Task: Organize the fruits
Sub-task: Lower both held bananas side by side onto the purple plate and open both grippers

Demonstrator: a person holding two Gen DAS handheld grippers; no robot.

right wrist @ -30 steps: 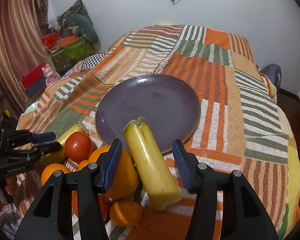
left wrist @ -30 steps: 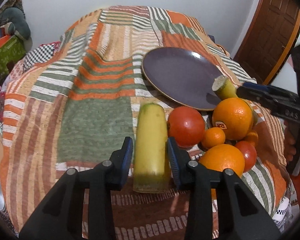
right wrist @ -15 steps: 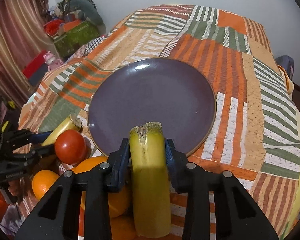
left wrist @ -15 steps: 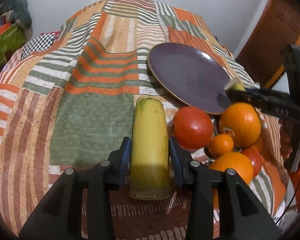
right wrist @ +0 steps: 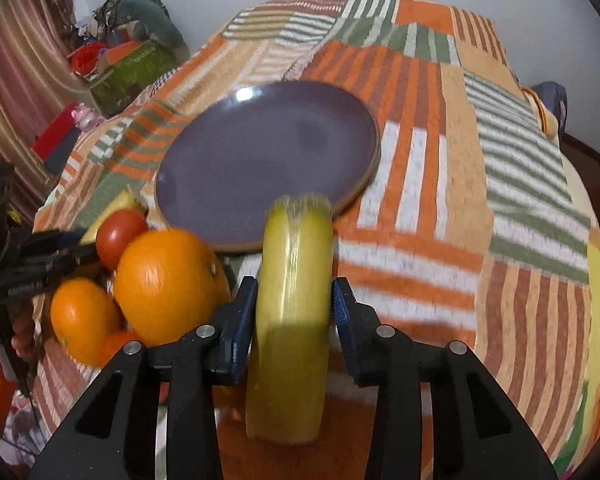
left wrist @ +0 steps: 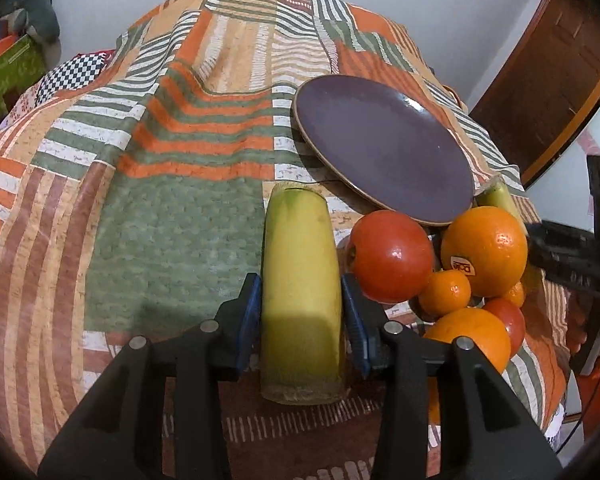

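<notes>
My left gripper [left wrist: 300, 312] is shut on a yellow banana piece [left wrist: 300, 280] just left of the fruit pile. My right gripper [right wrist: 294, 312] is shut on a second banana piece [right wrist: 292, 304], with its far end at the near rim of the purple plate [right wrist: 260, 152]. The plate [left wrist: 380, 136] also shows in the left wrist view. The pile holds a red tomato [left wrist: 392, 256], a large orange [left wrist: 484, 252], a small orange [left wrist: 446, 292] and another orange [left wrist: 472, 340]. In the right wrist view the large orange [right wrist: 168, 284] and the tomato [right wrist: 120, 236] sit left of my gripper.
The fruit and plate lie on a striped patchwork cover [left wrist: 160, 160] over a bed. A wooden door [left wrist: 552, 72] stands at the right. Boxes and clutter [right wrist: 128, 68] sit by a curtain at the far left. The right gripper's body [left wrist: 572, 260] shows at the left view's right edge.
Both grippers went from open around their banana pieces to shut on them. The right gripper with its piece has shifted, and its view is blurred by motion.
</notes>
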